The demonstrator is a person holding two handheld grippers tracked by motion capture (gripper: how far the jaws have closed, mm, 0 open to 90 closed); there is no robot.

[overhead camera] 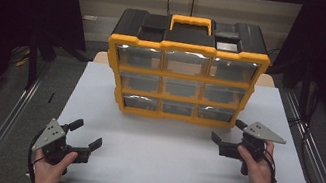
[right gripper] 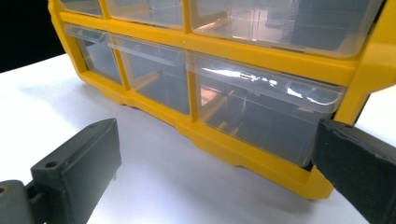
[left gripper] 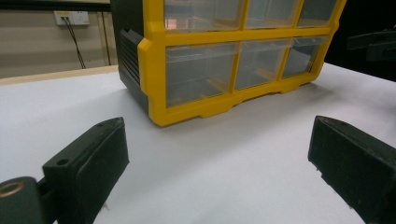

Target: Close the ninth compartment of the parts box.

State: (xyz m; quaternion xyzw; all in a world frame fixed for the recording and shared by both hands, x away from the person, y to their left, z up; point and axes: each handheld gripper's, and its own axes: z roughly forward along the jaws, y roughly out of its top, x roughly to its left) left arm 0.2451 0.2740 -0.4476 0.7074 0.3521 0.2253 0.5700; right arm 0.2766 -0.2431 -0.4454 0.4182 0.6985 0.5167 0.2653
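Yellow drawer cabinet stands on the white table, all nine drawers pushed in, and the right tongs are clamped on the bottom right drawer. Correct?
Not quite. The right tongs are open, holding nothing, just in front of the bottom right drawer, as the right gripper view shows. The yellow drawer cabinet does stand on the white table, drawers pushed in.

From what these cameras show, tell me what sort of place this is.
Probably a recording bay or lab, not a home: a bare white table holding one yellow drawer organizer, dark curtains on both sides, and metal rails along the floor.
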